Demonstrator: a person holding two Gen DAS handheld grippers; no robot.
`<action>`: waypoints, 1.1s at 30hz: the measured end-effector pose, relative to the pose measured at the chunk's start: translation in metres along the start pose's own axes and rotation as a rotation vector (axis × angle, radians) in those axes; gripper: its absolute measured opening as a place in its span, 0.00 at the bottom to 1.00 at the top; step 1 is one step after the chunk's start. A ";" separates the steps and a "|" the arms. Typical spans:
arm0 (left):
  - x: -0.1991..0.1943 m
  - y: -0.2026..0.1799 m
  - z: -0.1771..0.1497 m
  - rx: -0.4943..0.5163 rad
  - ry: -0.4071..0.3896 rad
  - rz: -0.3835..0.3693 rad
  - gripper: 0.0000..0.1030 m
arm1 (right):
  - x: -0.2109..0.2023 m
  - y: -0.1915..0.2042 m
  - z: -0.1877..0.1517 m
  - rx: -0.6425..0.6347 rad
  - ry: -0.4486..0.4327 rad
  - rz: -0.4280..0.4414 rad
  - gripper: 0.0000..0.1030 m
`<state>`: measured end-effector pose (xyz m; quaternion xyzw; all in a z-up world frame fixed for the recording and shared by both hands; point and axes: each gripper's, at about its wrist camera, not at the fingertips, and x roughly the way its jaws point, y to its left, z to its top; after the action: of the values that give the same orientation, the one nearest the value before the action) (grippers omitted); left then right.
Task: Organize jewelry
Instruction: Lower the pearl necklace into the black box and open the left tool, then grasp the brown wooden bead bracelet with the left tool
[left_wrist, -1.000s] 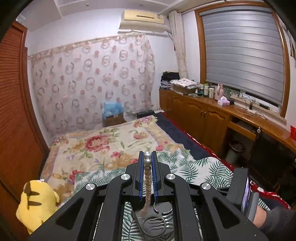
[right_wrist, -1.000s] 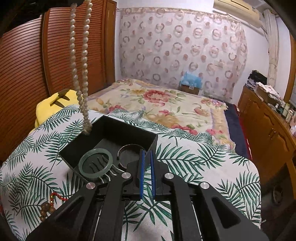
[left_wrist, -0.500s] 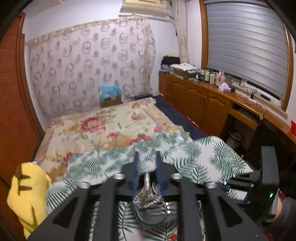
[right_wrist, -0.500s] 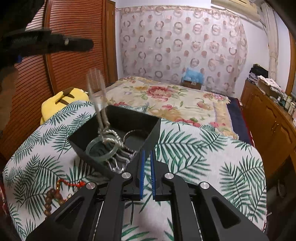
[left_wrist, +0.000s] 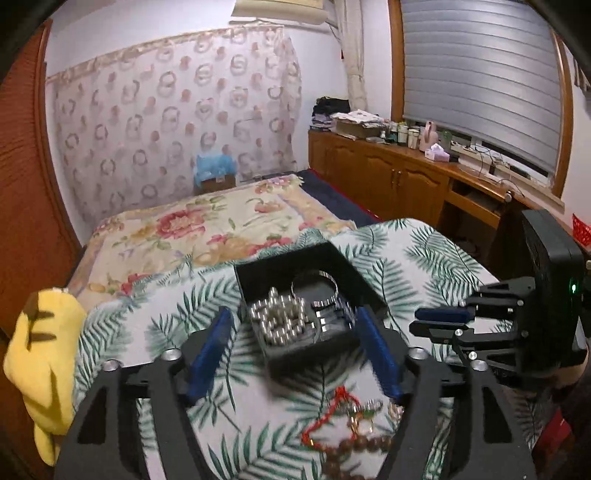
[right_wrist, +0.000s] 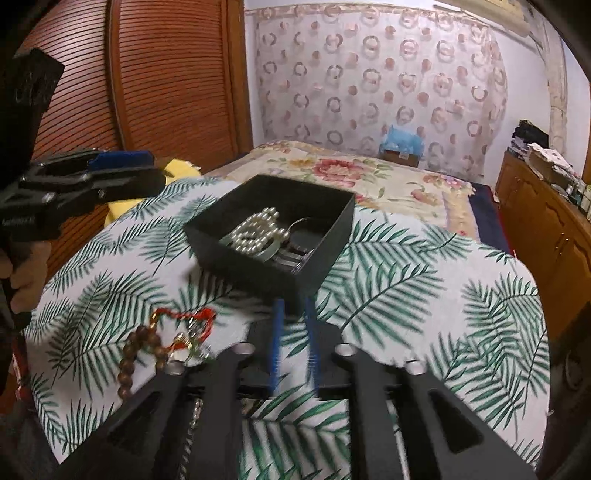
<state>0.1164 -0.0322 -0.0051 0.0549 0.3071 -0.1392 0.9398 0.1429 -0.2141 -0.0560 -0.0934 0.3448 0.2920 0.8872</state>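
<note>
A black box (left_wrist: 284, 260) stands on the palm-leaf cloth (left_wrist: 417, 258). A heap of pearl necklace (left_wrist: 279, 319) lies inside it, on top of bangles (left_wrist: 321, 291). My left gripper (left_wrist: 292, 314) is just short of the box and its jaws are opening wide, with nothing pressed between them. A brown bead bracelet on red cord (left_wrist: 347, 435) lies under it. In the right wrist view the box (right_wrist: 255, 264), the pearls (right_wrist: 258, 227) and the bracelet (right_wrist: 147, 343) show again. My right gripper (right_wrist: 293, 301) is opening, with a narrow empty gap. The left gripper (right_wrist: 147, 170) hovers at the far left.
A yellow plush toy (left_wrist: 40, 354) sits off the cloth's left edge. Behind is a bed with a floral quilt (left_wrist: 207, 229). Wooden cabinets (left_wrist: 388, 177) line the right wall and slatted wardrobe doors (right_wrist: 166, 92) the left. A person's hand (right_wrist: 26, 273) grips the left handle.
The left gripper let go of the pearl necklace, which fell into the box. It then sank and opened wide. The right gripper's jaws parted and it drew back from the box.
</note>
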 end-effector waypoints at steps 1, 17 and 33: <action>-0.001 0.001 -0.008 -0.006 0.007 0.002 0.74 | 0.000 0.002 -0.003 -0.002 0.002 0.001 0.29; 0.014 0.005 -0.079 -0.031 0.181 0.012 0.84 | 0.011 0.025 -0.031 -0.075 0.139 0.042 0.29; 0.016 -0.012 -0.100 -0.033 0.237 -0.040 0.84 | 0.023 0.008 -0.036 -0.058 0.172 -0.056 0.26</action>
<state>0.0688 -0.0281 -0.0954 0.0495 0.4191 -0.1456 0.8948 0.1314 -0.2101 -0.0980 -0.1533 0.4085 0.2678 0.8590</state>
